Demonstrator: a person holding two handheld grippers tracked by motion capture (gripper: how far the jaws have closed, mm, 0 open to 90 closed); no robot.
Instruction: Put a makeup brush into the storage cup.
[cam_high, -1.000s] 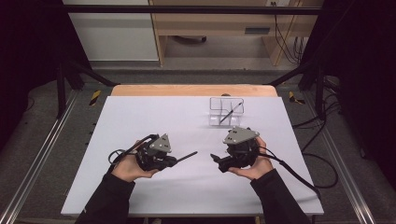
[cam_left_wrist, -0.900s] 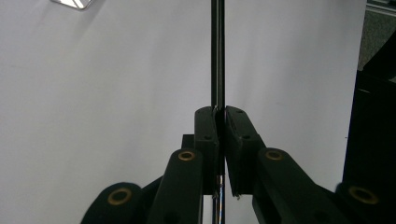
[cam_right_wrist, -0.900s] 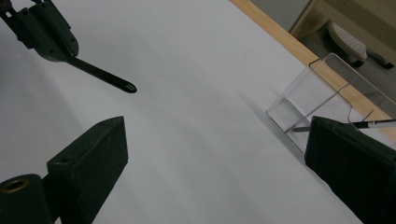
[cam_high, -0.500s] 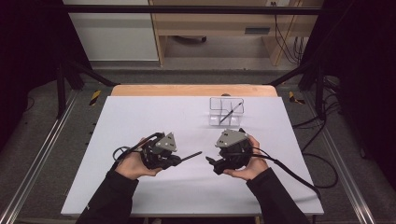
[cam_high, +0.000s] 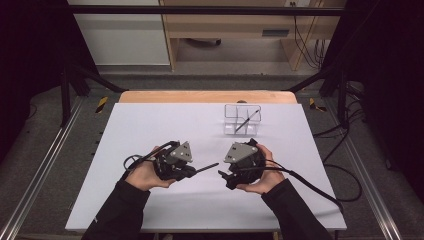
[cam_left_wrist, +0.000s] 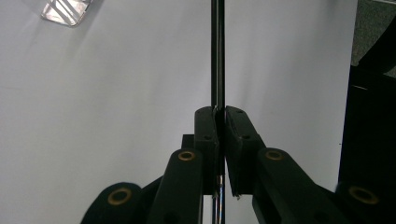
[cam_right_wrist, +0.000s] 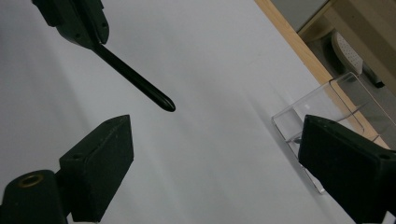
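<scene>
Table (cam_high: 150, 130): white top beneath both grippers, its wooden edge on the far side.
Clear holder (cam_high: 242, 119): beyond the right gripper, near the table's far edge; a thin dark stick leans inside it.
Right gripper (cam_high: 223, 174): jaws spread wide, having just been closing a little, with nothing between them; it points toward the left gripper.
Left gripper (cam_high: 194, 171): jaws pressed together, pinching the black pen.
Black pen (cam_high: 206, 167): juts from the left gripper, its tip just short of the right gripper's open jaws.
</scene>
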